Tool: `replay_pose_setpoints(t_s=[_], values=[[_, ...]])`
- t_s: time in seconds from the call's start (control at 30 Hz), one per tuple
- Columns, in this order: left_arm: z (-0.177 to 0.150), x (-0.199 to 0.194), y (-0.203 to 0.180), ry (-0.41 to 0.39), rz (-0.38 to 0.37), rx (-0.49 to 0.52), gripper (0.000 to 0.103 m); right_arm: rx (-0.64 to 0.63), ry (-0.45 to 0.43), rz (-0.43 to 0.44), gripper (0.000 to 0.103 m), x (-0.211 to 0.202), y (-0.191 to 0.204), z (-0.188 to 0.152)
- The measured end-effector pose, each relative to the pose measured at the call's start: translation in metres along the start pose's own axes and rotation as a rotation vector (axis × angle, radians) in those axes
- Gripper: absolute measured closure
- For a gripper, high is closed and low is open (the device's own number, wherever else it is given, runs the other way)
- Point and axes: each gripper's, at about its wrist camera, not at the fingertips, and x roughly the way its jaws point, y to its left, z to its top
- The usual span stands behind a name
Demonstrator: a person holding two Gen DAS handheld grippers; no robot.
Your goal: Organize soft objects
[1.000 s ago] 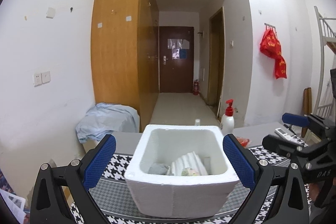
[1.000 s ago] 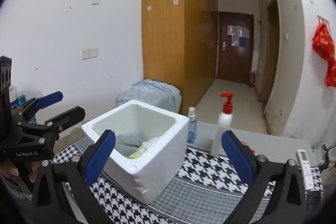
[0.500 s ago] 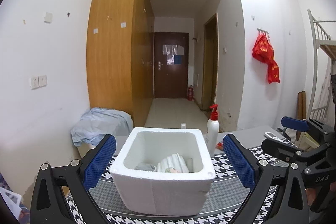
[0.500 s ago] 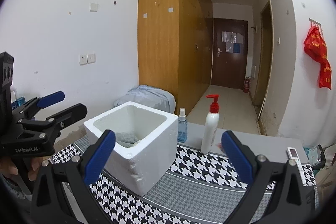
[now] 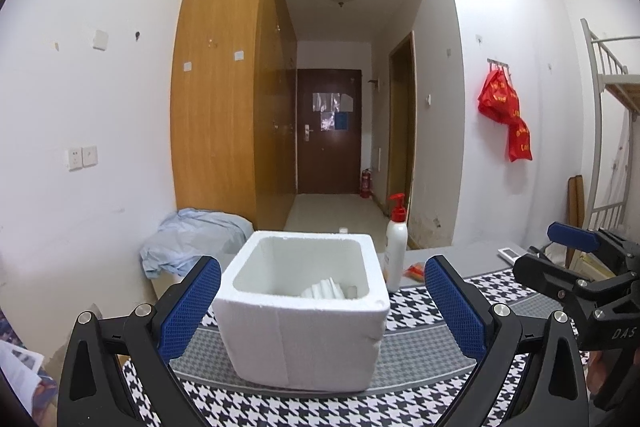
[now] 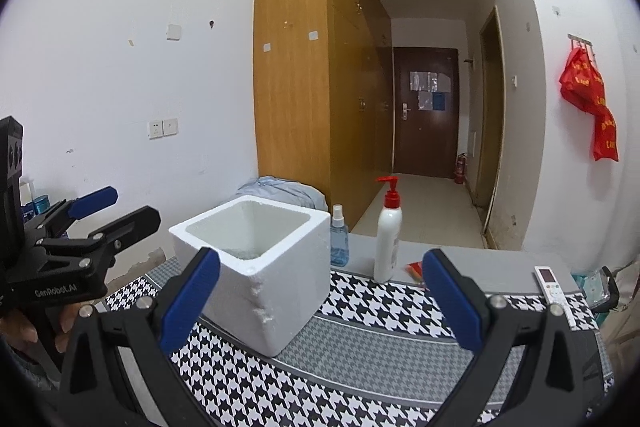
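Note:
A white foam box (image 5: 304, 311) stands on the houndstooth cloth (image 5: 416, 363); it also shows in the right wrist view (image 6: 260, 263). A white ribbed soft item (image 5: 323, 289) shows just over its rim; the rest of the contents is hidden. My left gripper (image 5: 322, 307) is open and empty, held back in front of the box. My right gripper (image 6: 320, 303) is open and empty, to the right of the box and back from it. Each gripper appears at the edge of the other's view.
A white pump bottle with a red top (image 6: 388, 231) and a small blue spray bottle (image 6: 339, 237) stand behind the box. A red packet (image 6: 414, 269) and a remote (image 6: 552, 287) lie on the grey table (image 6: 460, 259). A blue-covered bundle (image 5: 192, 239) lies on the floor at left.
Both grippers have pulled back and levelled, so the box looks smaller and less of its inside shows. Both stayed open and empty.

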Motion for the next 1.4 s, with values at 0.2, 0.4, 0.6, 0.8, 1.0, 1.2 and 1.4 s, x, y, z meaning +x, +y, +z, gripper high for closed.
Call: replay_pose_setpoints(t_s=[0.2, 0.4, 0.6, 0.8, 1.0, 1.2, 1.4], values=[[-0.013, -0.013, -0.004, -0.022, 0.018, 0.019, 0.001, -0.005, 0.001, -0.002, 0.001, -0.008, 0.003, -0.012], [-0.024, -0.022, -0.003, -0.018, 0.026, 0.012, 0.001, -0.018, -0.001, -0.016, 0.001, -0.017, 0.009, -0.022], [-0.031, -0.029, -0.001, -0.025, 0.019, 0.007, 0.001, 0.000, -0.009, -0.017, 0.001, -0.022, 0.008, -0.028], [-0.039, -0.029, 0.000, -0.018, 0.022, 0.011, 0.001, 0.009, 0.003, -0.020, 0.001, -0.021, 0.008, -0.036], [-0.045, -0.026, 0.000, -0.001, 0.012, 0.007, 0.001, 0.014, 0.011, -0.027, 0.001, -0.022, 0.007, -0.041], [-0.049, -0.024, 0.001, 0.014, 0.002, -0.002, 0.001, 0.006, 0.018, -0.040, 0.001, -0.023, 0.008, -0.047], [-0.057, -0.022, 0.000, 0.031, -0.005, 0.003, 0.001, 0.010, 0.024, -0.052, 0.001, -0.023, 0.005, -0.054]])
